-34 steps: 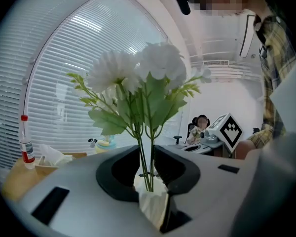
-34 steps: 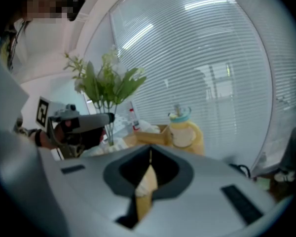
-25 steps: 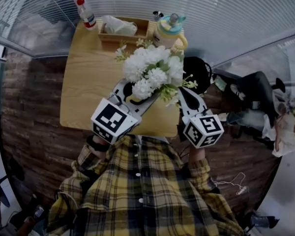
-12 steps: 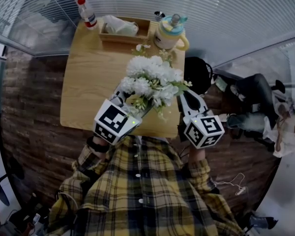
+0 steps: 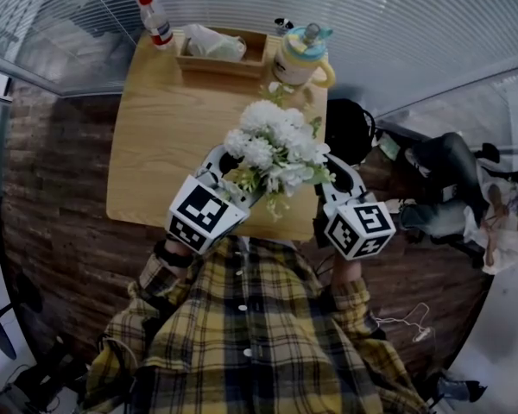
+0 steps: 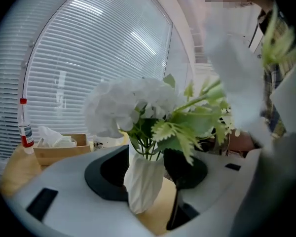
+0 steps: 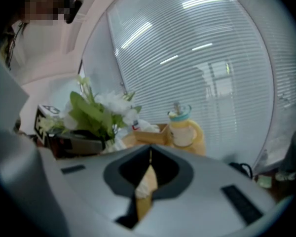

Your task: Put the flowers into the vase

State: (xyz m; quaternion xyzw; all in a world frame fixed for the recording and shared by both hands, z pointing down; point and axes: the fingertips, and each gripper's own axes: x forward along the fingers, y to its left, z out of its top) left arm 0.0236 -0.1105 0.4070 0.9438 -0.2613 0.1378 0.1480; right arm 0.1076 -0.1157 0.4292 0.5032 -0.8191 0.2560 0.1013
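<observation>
A bunch of white flowers (image 5: 276,141) with green leaves stands in a white ribbed vase (image 6: 144,181), seen from above near the table's front right. My left gripper (image 5: 242,172) reaches under the blooms. In the left gripper view its jaws (image 6: 148,167) flank the vase; they have just been opening and now stand wide, not squeezing it. My right gripper (image 5: 332,166) sits just right of the bouquet, its jaws (image 7: 149,157) shut on nothing. The right gripper view shows the flowers (image 7: 106,110) at left. Blooms hide the vase in the head view.
On the wooden table (image 5: 164,145), along the far side, are a red-capped bottle (image 5: 158,24), a wooden tray (image 5: 220,50) with tissue and a yellow cup (image 5: 304,54) with a teal lid. A loose sprig (image 5: 281,93) lies before the cup. A black bag (image 5: 345,128) sits off the right edge.
The bouquet has come closer to the table's front edge and sunk lower, with my left gripper following it down. The right gripper has stayed put.
</observation>
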